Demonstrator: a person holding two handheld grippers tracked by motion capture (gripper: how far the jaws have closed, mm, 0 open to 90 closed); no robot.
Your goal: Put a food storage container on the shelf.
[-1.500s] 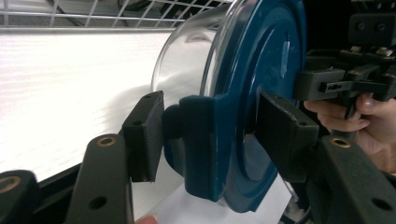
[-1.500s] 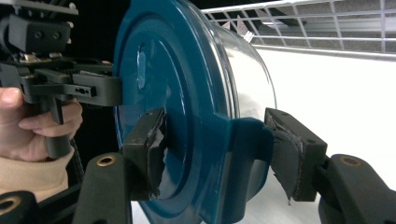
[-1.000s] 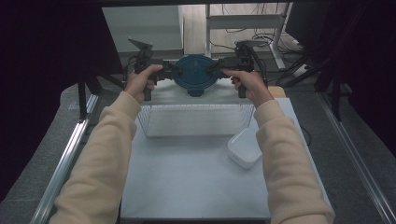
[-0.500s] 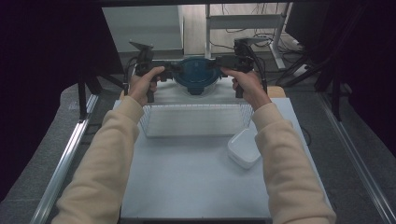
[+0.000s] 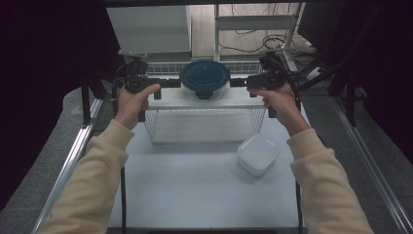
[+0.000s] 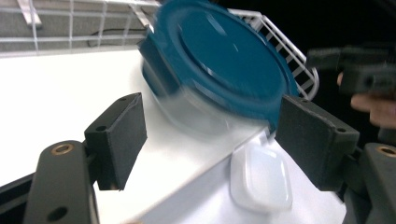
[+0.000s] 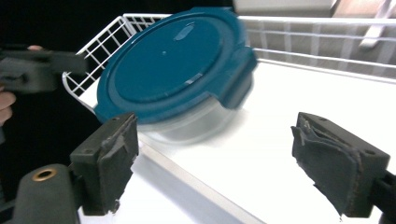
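A round clear container with a teal lid (image 5: 204, 78) rests on top of a white wire shelf (image 5: 229, 100). My left gripper (image 5: 170, 83) is just to its left and my right gripper (image 5: 239, 82) just to its right, both apart from it. In the left gripper view the left gripper (image 6: 217, 135) is open, and the container (image 6: 219, 60) stands beyond its tips. The right gripper (image 7: 224, 158) is likewise open in the right gripper view, short of the container (image 7: 173, 65). Both pairs of jaws have just been opening, with nothing between the pads.
A small white lidded box (image 5: 258, 155) lies on the white table (image 5: 195, 185) in front of the shelf's right end. A wire rail (image 5: 160, 67) runs along the shelf's back. Metal frame posts stand at both sides of the table.
Both grippers were at the container's sides and have drawn away from it, left gripper to the left, right gripper to the right. Their jaws have spread. The container stays on the shelf.
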